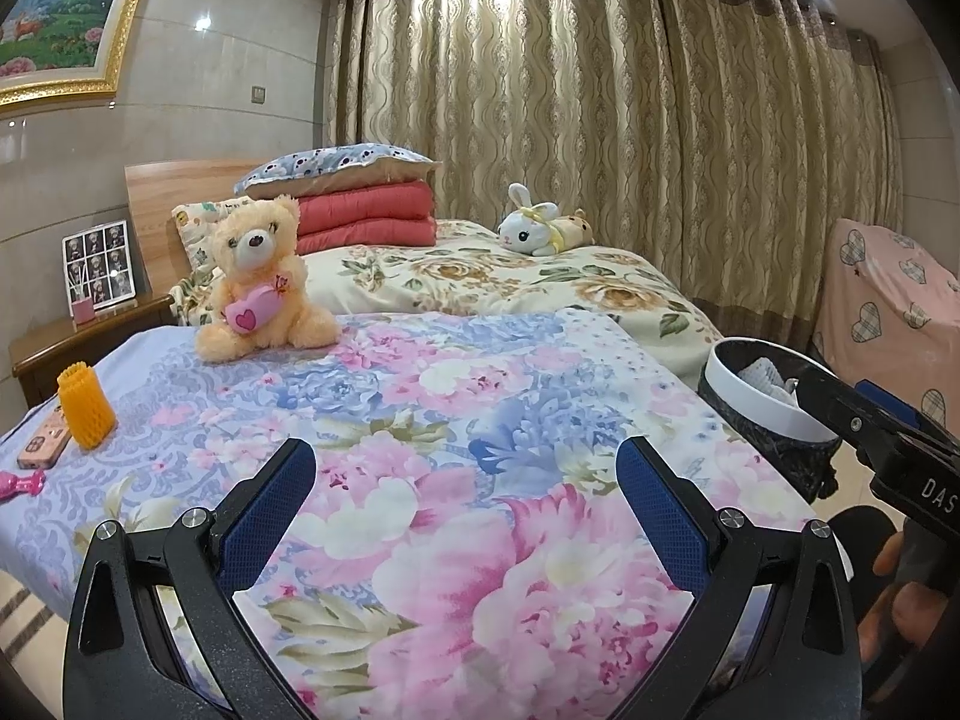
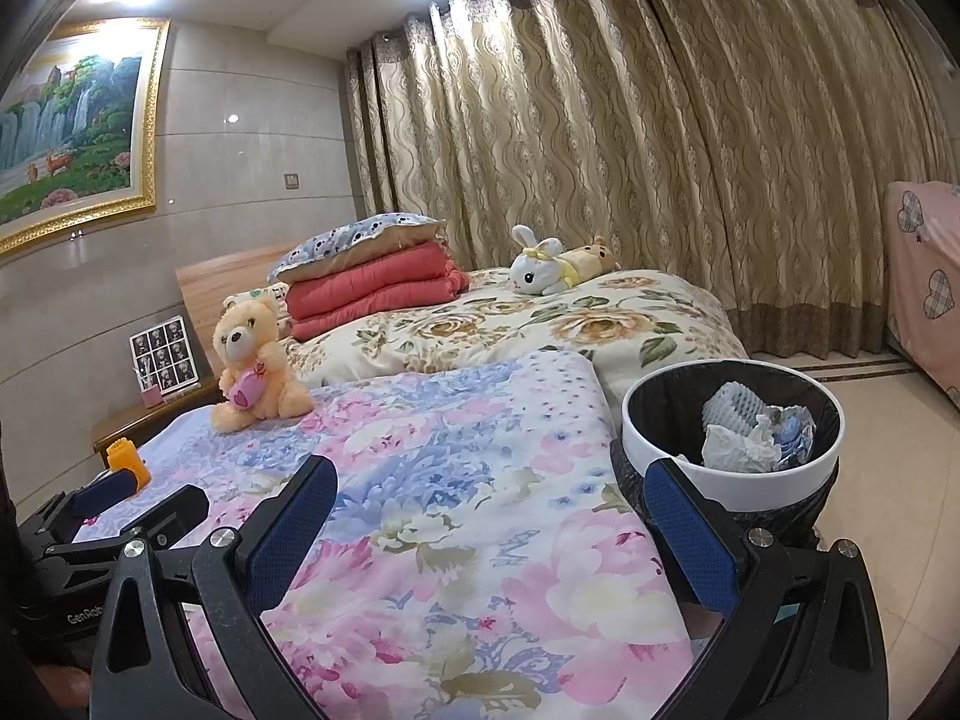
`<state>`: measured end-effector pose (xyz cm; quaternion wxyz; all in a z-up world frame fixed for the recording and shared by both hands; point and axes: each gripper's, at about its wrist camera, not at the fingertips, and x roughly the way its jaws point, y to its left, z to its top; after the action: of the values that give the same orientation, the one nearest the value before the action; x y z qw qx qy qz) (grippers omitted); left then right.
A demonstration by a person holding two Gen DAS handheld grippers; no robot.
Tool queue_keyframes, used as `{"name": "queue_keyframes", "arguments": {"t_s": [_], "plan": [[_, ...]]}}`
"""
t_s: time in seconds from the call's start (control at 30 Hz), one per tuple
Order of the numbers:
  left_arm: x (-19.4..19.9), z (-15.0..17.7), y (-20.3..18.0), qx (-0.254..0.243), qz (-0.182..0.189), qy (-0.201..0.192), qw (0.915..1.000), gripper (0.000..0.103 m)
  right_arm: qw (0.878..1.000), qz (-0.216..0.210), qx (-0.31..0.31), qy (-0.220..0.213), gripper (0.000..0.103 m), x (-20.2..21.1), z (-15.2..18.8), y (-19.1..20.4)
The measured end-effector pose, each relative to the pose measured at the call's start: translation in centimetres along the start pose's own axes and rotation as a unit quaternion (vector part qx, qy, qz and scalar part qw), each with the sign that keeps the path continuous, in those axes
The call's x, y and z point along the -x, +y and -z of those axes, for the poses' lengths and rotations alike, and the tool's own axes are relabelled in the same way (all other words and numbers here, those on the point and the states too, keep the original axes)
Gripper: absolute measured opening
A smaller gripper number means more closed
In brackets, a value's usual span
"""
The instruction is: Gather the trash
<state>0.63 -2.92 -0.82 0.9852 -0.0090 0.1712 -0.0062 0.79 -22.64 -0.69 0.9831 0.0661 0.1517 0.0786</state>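
Note:
An orange foam fruit net (image 1: 86, 414) stands upright at the left edge of the floral blanket (image 1: 456, 432); it also shows in the right wrist view (image 2: 127, 461). A white-rimmed trash bin (image 2: 732, 420) with a black liner stands on the floor right of the bed, holding crumpled tissue (image 2: 741, 450) and a white foam net (image 2: 729, 405). My left gripper (image 1: 465, 516) is open and empty above the blanket. My right gripper (image 2: 489, 531) is open and empty, its right finger near the bin's rim.
A teddy bear (image 1: 261, 282) sits on the blanket. A phone (image 1: 45, 435) and a pink toy (image 1: 21, 483) lie by the orange net. Folded red quilt (image 1: 366, 216), pillow and a rabbit plush (image 1: 537, 231) lie further back. A nightstand (image 1: 72, 342) stands left.

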Motion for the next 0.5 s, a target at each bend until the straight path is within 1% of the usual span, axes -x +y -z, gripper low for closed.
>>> {"name": "queue_keyframes", "arguments": {"t_s": [0.5], "plan": [[-0.59,0.04,0.16,-0.001,0.004,0.009,1.0,0.103,1.0,-0.002,-0.008,0.006,0.103,-0.3,0.02,-0.25]]}}
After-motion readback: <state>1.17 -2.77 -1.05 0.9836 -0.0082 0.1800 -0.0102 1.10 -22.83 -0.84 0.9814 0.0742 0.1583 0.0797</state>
